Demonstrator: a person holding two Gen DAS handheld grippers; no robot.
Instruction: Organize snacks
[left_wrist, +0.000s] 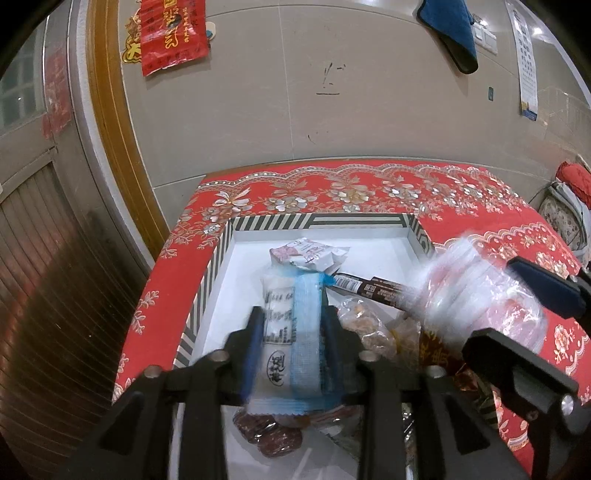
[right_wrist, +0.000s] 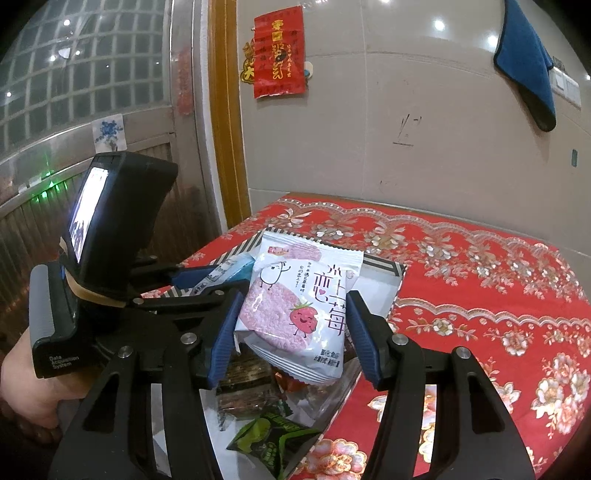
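A black-and-white striped box (left_wrist: 321, 220) with a white inside lies on the red floral tablecloth (left_wrist: 369, 192). Over it, my left gripper (left_wrist: 293, 314) stands open. A white and blue snack packet (left_wrist: 288, 332) sits blurred and loose between its fingers. My right gripper (right_wrist: 295, 295) is shut on a pink strawberry cracker packet (right_wrist: 295, 306), held above the box (right_wrist: 384, 266). In the left wrist view that packet (left_wrist: 480, 295) is a blur at the right. In the box lie a pink-white packet (left_wrist: 310, 254), a brown bar (left_wrist: 369, 290), nut snacks (left_wrist: 365, 325) and red dates (left_wrist: 269, 435).
A green packet (right_wrist: 269, 439) and a dark brown one (right_wrist: 247, 384) lie in the box's near end. A hand (right_wrist: 26, 387) holds the left device with its lit screen (right_wrist: 88, 218). The tiled wall (left_wrist: 332, 110) stands behind the table, a door frame (left_wrist: 110, 110) to the left.
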